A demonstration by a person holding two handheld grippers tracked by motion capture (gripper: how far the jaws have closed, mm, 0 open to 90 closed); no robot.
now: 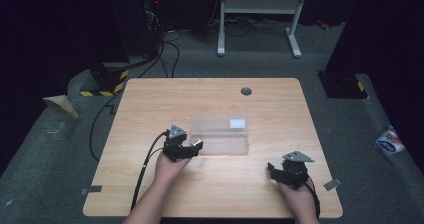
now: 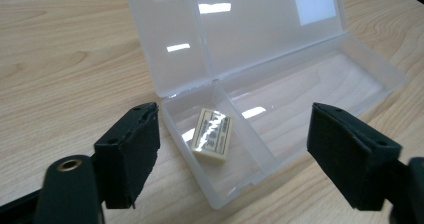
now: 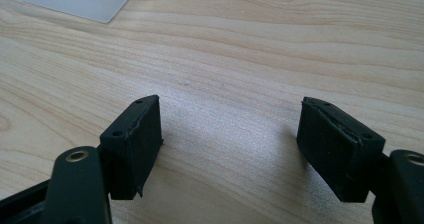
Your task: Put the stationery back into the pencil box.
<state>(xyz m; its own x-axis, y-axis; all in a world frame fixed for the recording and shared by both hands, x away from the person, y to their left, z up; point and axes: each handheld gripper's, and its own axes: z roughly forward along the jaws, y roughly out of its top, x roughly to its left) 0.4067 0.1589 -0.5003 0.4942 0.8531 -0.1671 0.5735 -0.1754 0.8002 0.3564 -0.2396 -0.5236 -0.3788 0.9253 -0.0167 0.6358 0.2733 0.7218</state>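
The eraser (image 2: 212,135) lies in the small end compartment of the open clear box (image 2: 320,91) at twelve o'clock from the left gripper (image 2: 232,149), its long axis toward one o'clock, jaws spread and empty; the right gripper (image 3: 230,144), farther off, hangs spread over bare bench (image 3: 250,59).

An open plastic case (image 1: 220,134) is being carried near the middle of the bench (image 1: 150,99), its lid (image 2: 240,29) lying back behind the tray. An eraser (image 2: 212,135) is being held in the small compartment at the tray's left end, beside the long compartment. The left hand-held gripper (image 1: 189,146) is being kept just before that left end, with the right hand-held gripper (image 1: 280,171) well apart over bare bench toward the front right.
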